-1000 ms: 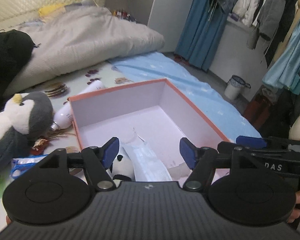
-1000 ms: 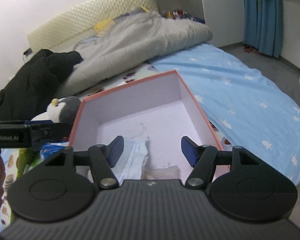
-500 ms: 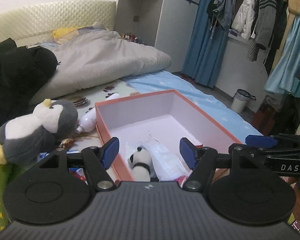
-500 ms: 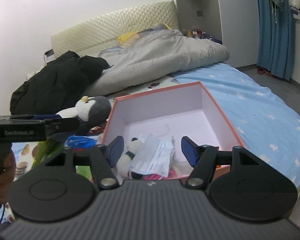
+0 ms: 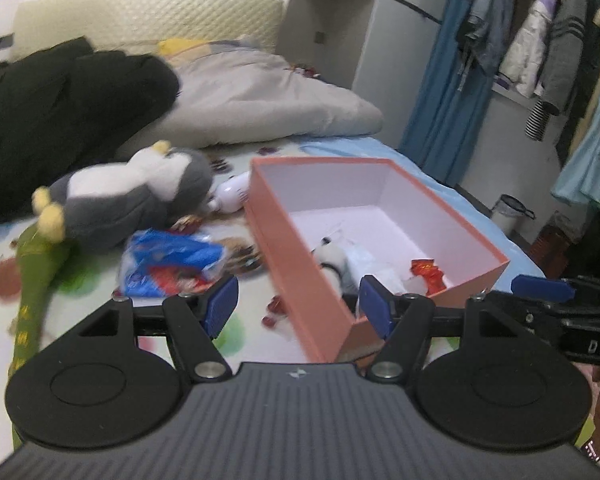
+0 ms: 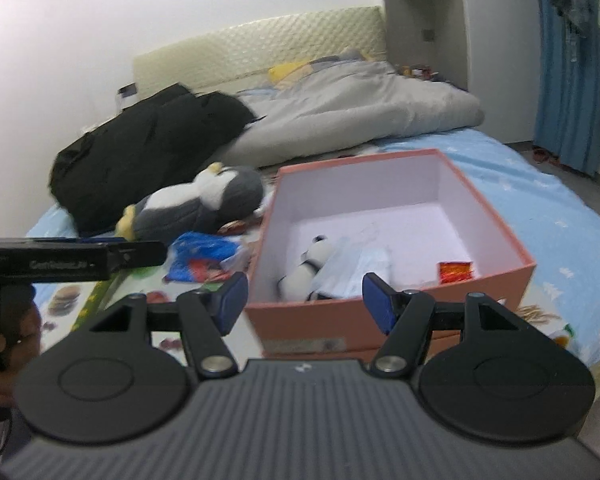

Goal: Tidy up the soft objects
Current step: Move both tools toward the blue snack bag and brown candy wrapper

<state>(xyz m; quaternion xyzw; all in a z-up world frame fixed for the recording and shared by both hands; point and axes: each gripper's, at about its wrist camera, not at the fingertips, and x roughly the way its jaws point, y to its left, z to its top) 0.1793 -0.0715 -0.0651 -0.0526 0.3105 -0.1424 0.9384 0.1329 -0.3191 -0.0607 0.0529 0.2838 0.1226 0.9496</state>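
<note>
An orange box (image 5: 296, 276) (image 6: 496, 236) with a pale inside lies on the bed. In it are a small panda plush (image 5: 334, 260) (image 6: 306, 266), a white packet (image 6: 356, 268) and a red wrapper (image 5: 426, 274) (image 6: 456, 270). Left of the box lie a grey and white penguin plush (image 5: 128, 196) (image 6: 196, 204) and a blue snack bag (image 5: 172, 262) (image 6: 204, 256). My left gripper (image 5: 298, 306) is open and empty over the box's near left corner. My right gripper (image 6: 304, 300) is open and empty before the box's near wall. Each gripper shows at the other view's edge.
A black coat (image 5: 60, 120) (image 6: 140, 148) and a grey duvet (image 5: 268, 108) (image 6: 360, 116) lie at the back. A green plush (image 5: 36, 280), a white bottle (image 5: 234, 192) and small red wrappers (image 5: 274, 308) lie on the printed mat. Hanging clothes (image 5: 540, 52) and a bin (image 5: 510, 216) stand right of the bed.
Both grippers have pulled back from over the box and shifted, so the whole box, the penguin and the snack bag have come into view. Both sets of jaws have stayed open and empty.
</note>
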